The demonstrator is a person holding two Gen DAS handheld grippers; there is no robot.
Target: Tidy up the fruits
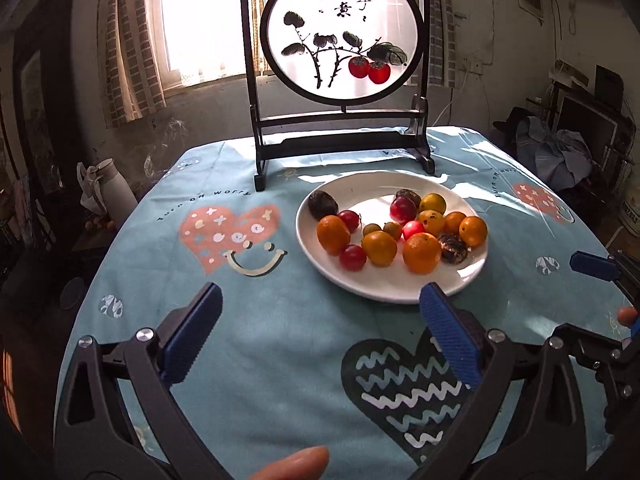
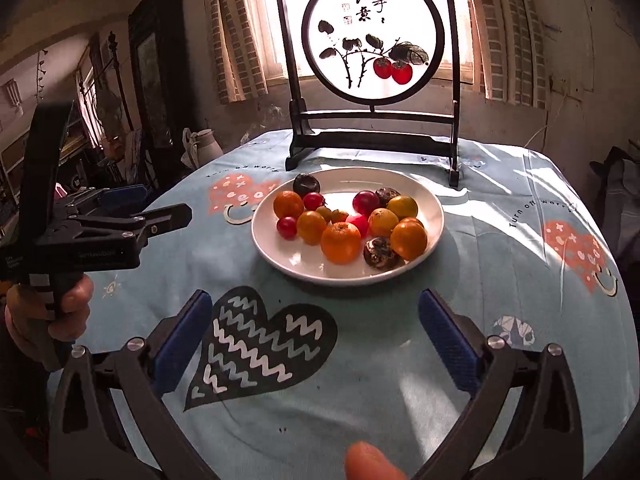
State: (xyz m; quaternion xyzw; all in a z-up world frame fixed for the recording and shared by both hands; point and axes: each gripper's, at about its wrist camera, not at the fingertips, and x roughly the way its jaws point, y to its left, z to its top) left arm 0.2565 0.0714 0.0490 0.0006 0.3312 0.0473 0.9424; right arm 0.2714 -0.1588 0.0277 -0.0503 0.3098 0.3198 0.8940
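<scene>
A white plate sits on the blue tablecloth, holding several small oranges, red cherry tomatoes and dark wrinkled fruits. My left gripper is open and empty, low over the cloth in front of the plate. My right gripper is open and empty, also just short of the plate's near rim. The left gripper also shows at the left of the right wrist view.
A dark wooden stand with a round painted screen stands behind the plate. A white jug sits beyond the table's left edge. Clutter and furniture surround the table.
</scene>
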